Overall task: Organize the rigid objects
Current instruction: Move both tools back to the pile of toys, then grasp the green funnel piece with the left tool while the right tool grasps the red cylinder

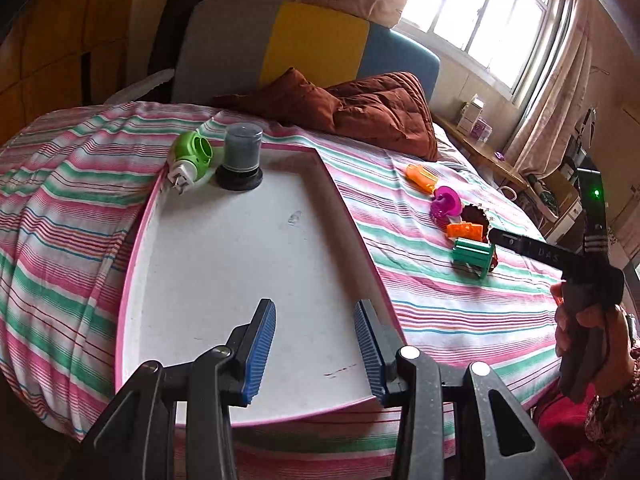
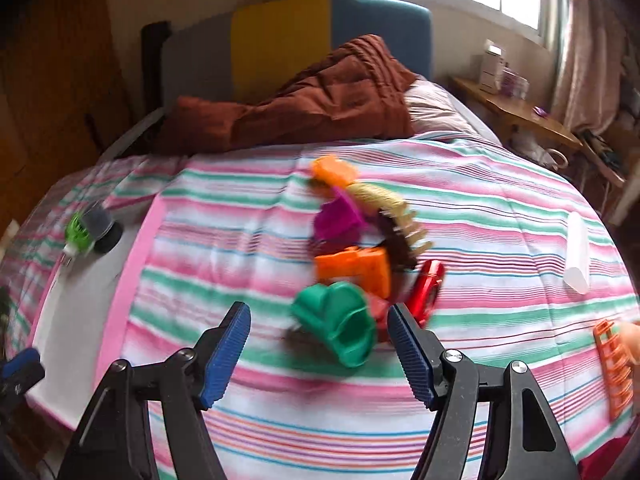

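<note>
Tray (image 1: 224,280) w/ green plug (image 1: 191,156) + dark jar (image 1: 241,156); both grippers' fingers spread.

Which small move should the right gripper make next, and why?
Probably ease the right gripper forward and close on the green toy: its fingers are open, the toy lies just ahead between them, and the tray already holds two items.

Tray (image 1: 224,264) on bed (image 1: 440,300), toy pile (image 2: 360,256) to its right
</note>
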